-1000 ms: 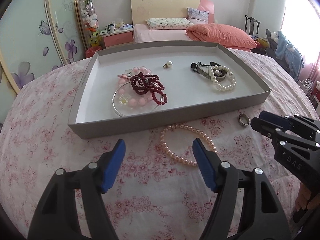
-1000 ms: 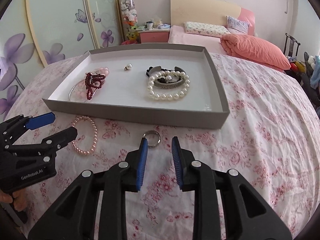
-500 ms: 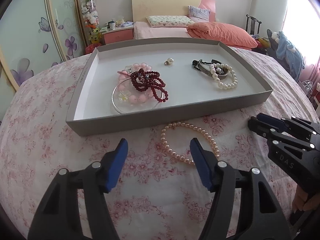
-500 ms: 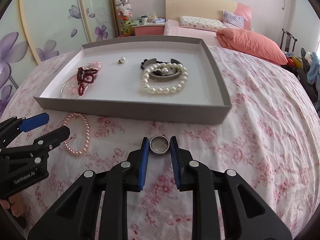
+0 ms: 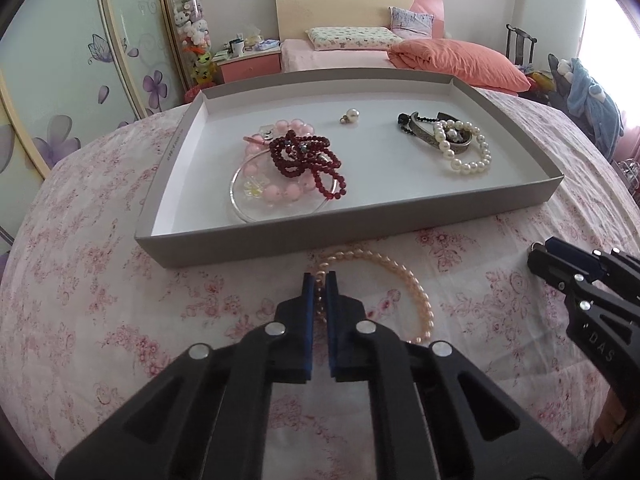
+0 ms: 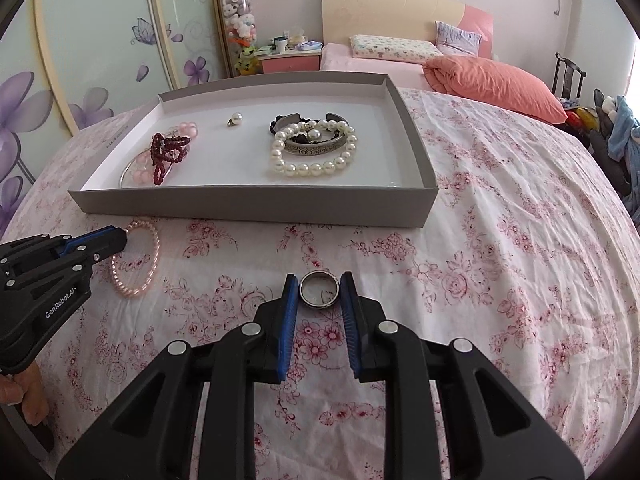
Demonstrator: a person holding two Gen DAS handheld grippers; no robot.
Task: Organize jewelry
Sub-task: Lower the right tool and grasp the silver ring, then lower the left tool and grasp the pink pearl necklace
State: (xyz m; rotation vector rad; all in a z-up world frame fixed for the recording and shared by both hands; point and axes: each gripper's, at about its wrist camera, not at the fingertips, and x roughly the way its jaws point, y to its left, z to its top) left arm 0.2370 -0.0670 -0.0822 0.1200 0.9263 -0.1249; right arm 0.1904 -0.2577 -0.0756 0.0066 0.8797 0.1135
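Note:
A pink pearl bracelet [image 5: 404, 280] lies on the flowered cloth in front of the grey tray [image 5: 348, 226]. My left gripper [image 5: 319, 280] is shut on the bracelet's left side. The bracelet also shows in the right wrist view [image 6: 138, 260], next to the left gripper [image 6: 116, 240]. My right gripper [image 6: 320, 288] is shut on a silver ring [image 6: 319, 289], just above the cloth. In the left wrist view the right gripper [image 5: 548, 256] is at the right. The tray [image 6: 256, 206] holds a dark red bead string [image 5: 308, 160], a pink bead bracelet, a clear bangle, a pearl pendant [image 5: 351, 115] and a white pearl bracelet [image 5: 466, 152].
The table is round, covered by a pink flowered cloth [image 6: 500, 260]. A bed [image 5: 400, 52] with an orange duvet stands behind, a wardrobe [image 5: 80, 60] with flower doors to the left, and a chair with clothes [image 5: 580, 88] to the right.
My left gripper moved forward and closed on the pink pearl bracelet. My right gripper closed on the silver ring and holds it between its pads.

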